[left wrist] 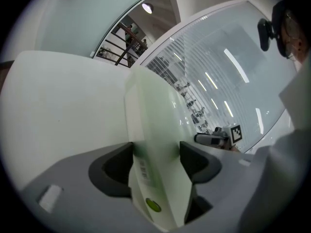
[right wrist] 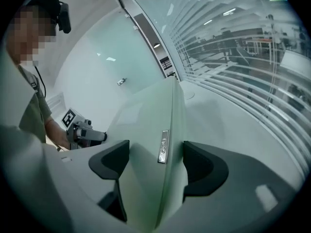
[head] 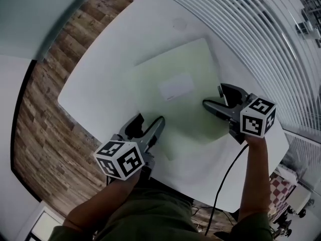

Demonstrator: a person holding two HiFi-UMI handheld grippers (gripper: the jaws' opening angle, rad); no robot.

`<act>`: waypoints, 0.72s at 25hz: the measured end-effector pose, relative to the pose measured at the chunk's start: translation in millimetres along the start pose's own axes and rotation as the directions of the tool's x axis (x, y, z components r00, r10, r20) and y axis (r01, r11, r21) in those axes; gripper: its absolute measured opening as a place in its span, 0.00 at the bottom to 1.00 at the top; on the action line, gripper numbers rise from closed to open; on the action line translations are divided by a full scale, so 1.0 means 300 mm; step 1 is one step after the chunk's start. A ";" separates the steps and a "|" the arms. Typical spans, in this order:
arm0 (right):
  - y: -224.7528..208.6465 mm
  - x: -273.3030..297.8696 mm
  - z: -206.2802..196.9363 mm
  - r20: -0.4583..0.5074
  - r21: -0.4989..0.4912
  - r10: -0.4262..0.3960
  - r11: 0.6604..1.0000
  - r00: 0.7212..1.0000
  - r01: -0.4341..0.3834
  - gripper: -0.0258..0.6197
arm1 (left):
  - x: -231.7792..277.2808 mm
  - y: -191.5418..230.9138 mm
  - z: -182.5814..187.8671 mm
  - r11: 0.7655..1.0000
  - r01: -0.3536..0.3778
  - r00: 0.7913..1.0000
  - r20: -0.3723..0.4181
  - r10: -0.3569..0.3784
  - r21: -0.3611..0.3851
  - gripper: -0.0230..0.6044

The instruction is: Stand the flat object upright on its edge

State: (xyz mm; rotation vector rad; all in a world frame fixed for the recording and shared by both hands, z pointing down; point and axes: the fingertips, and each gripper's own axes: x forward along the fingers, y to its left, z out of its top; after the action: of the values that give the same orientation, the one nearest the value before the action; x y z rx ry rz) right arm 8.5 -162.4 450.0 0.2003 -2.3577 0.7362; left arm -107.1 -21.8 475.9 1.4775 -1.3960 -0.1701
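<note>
A pale green flat slab (head: 183,117) with a white label (head: 175,87) rests over the white table (head: 115,44); I cannot tell how far it is tilted. My left gripper (head: 149,120) holds its near left edge, and in the left gripper view the slab (left wrist: 155,125) fills the gap with both pads against it. My right gripper (head: 213,95) holds the near right edge. In the right gripper view the slab (right wrist: 150,130) and its small silver tag (right wrist: 164,146) sit between the pads. Each gripper sees the other: right gripper (left wrist: 218,139), left gripper (right wrist: 82,130).
The table's near edge runs just under my hands, and its left edge borders a wooden floor (head: 45,114). Window blinds (head: 251,29) stand along the right side. A black cable (head: 225,179) hangs from the right gripper. A faint round mark (head: 179,24) lies on the far tabletop.
</note>
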 end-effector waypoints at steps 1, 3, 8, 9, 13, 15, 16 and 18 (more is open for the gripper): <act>0.009 -0.016 0.006 0.017 -0.004 -0.013 1.000 1.000 0.013 0.56 | -0.004 -0.010 0.009 1.000 0.004 1.000 0.004 -0.004 0.013 0.48; 0.026 -0.049 0.020 0.054 -0.004 -0.038 0.999 0.998 0.039 0.56 | -0.014 -0.034 0.030 0.999 0.015 1.000 0.013 -0.016 0.038 0.48; 0.056 -0.123 0.048 0.144 0.022 -0.103 0.995 0.984 0.101 0.56 | -0.028 -0.090 0.088 0.993 0.041 0.998 0.032 -0.045 0.109 0.48; 0.060 -0.141 0.048 0.160 0.028 -0.117 0.993 0.980 0.114 0.56 | -0.028 -0.104 0.096 0.991 0.046 0.998 0.033 -0.051 0.128 0.48; 0.062 -0.234 0.037 0.229 0.055 -0.178 0.984 0.957 0.170 0.56 | -0.013 -0.186 0.122 0.973 0.077 0.996 0.022 -0.084 0.218 0.48; 0.069 -0.271 0.038 0.261 0.067 -0.213 0.977 0.941 0.203 0.56 | -0.007 -0.219 0.144 0.960 0.096 0.994 0.016 -0.104 0.263 0.48; 0.075 -0.282 0.043 0.273 0.072 -0.232 0.973 0.934 0.221 0.56 | -0.005 -0.229 0.158 0.953 0.106 0.993 0.013 -0.114 0.283 0.49; 0.083 -0.299 0.054 0.292 0.081 -0.269 0.963 0.918 0.256 0.56 | 0.005 -0.242 0.182 0.942 0.123 0.991 0.006 -0.132 0.313 0.49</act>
State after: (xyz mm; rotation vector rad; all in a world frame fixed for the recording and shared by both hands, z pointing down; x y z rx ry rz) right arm 61.3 -154.9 372.2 0.6772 -2.5302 0.6595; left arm -97.9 -70.3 399.8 1.8354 -1.3948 -0.0507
